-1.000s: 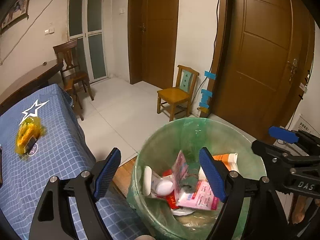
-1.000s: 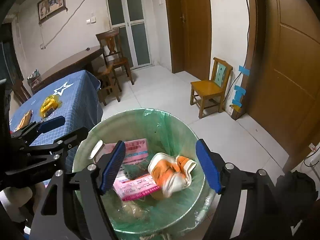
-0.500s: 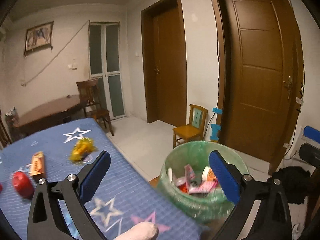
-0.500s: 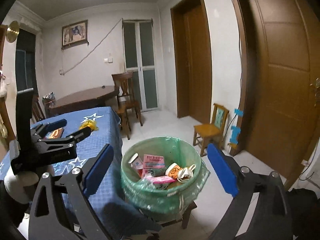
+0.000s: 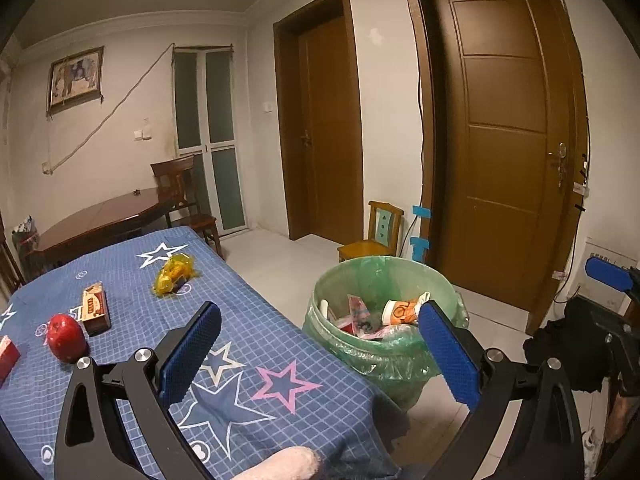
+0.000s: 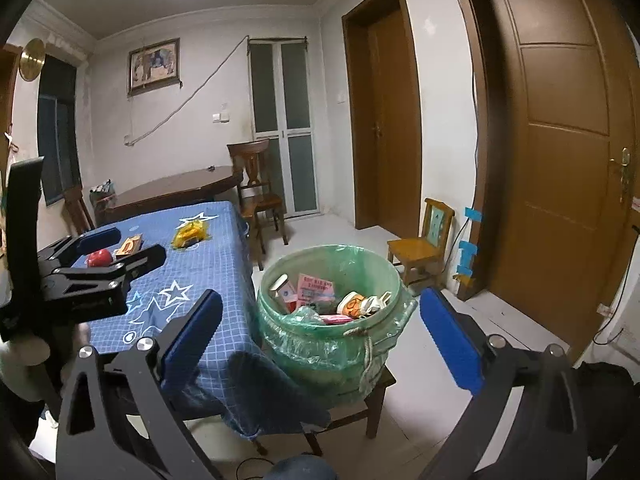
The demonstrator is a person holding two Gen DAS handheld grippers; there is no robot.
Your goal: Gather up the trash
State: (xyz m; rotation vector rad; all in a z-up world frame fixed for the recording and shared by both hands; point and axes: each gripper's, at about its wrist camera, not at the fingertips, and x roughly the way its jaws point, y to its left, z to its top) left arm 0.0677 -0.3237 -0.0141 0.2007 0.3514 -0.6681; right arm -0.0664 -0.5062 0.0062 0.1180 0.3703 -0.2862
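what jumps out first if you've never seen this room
Most striking is the green-lined trash bin, raised on a low stool just off the corner of the blue star-patterned tablecloth and heaped with wrappers and a crushed orange cup. On the cloth, a red apple, a brown box and a yellow wrapper lie apart towards its far end. Both the left gripper and right gripper stand open and empty.
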